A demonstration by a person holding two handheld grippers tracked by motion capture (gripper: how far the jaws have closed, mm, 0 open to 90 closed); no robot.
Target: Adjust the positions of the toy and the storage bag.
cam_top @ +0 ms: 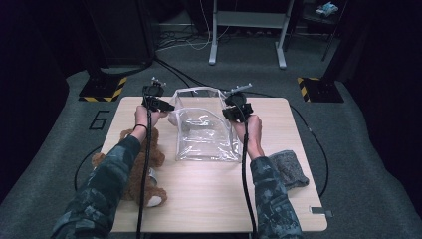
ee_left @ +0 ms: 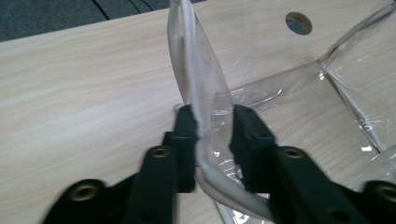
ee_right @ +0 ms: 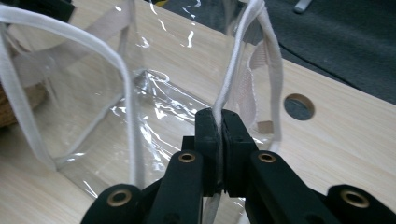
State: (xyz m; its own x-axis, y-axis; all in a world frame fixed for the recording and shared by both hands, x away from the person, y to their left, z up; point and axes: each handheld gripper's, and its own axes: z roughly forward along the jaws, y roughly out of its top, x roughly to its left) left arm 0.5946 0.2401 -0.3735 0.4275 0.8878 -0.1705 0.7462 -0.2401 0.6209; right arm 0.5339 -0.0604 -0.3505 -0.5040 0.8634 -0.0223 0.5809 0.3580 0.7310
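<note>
A: High view: where does the clear plastic bag point(cam_top: 204, 134) lie?

B: On the wooden table point(cam_top: 214, 199), near its far middle, mouth turned away from the person. A brown teddy bear point(cam_top: 142, 164) lies at the table's left under the left forearm; a grey cloth point(cam_top: 291, 169) lies at the right, beside the right forearm.

A: And the two tools?

B: The left gripper point(cam_top: 158, 103) meets the bag's far left corner, the right gripper point(cam_top: 238, 110) its far right corner.

A: Left gripper view: what state?

B: The white rim point(ee_left: 194, 70) of the bag runs upright between the jaws. One pad touches the binding; on the other side a gap with clear film shows, so the left gripper point(ee_left: 212, 140) is not yet clamped.

A: Right gripper view?

B: The right gripper point(ee_right: 219, 140) is closed hard on the white rim point(ee_right: 233, 65), pads pressed together with the binding pinched between them. A round hole point(ee_right: 299, 106) in the tabletop lies just beyond.
</note>
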